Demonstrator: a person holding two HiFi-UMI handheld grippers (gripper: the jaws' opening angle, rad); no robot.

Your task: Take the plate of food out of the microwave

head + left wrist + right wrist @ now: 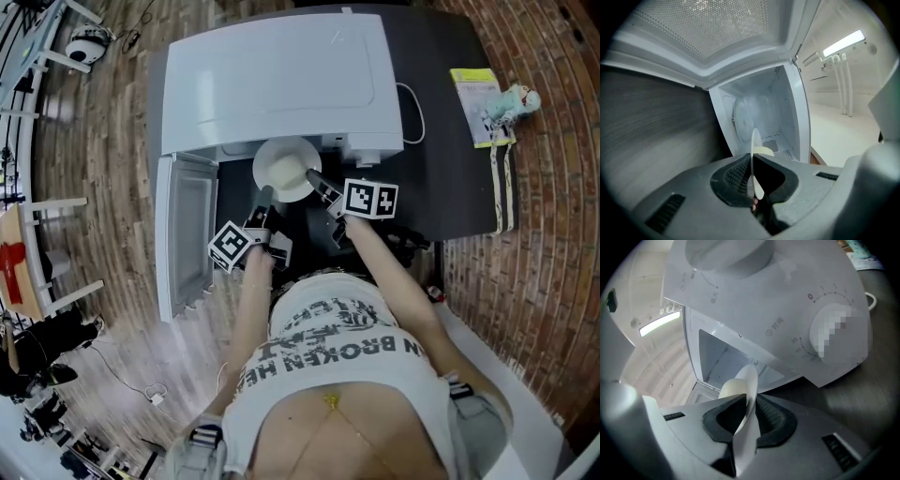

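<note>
A white plate (287, 169) with a pale mound of food (281, 172) hangs just outside the mouth of the white microwave (281, 75). My left gripper (265, 195) is shut on the plate's near left rim. My right gripper (315, 176) is shut on its right rim. In the left gripper view the plate (753, 150) shows edge-on between the dark pads, with the food (765, 151) beyond it and the empty microwave cavity (759, 112) behind. In the right gripper view the plate (750, 390) is pinched the same way, with the food (731, 387) to its left.
The microwave door (187, 234) stands swung open to the left. The microwave sits on a dark table (450, 187). A booklet (480, 103) and a small figure (514, 101) lie at the table's far right. A white cable (413, 117) loops beside the microwave. Its dial panel (834, 329) faces the right gripper.
</note>
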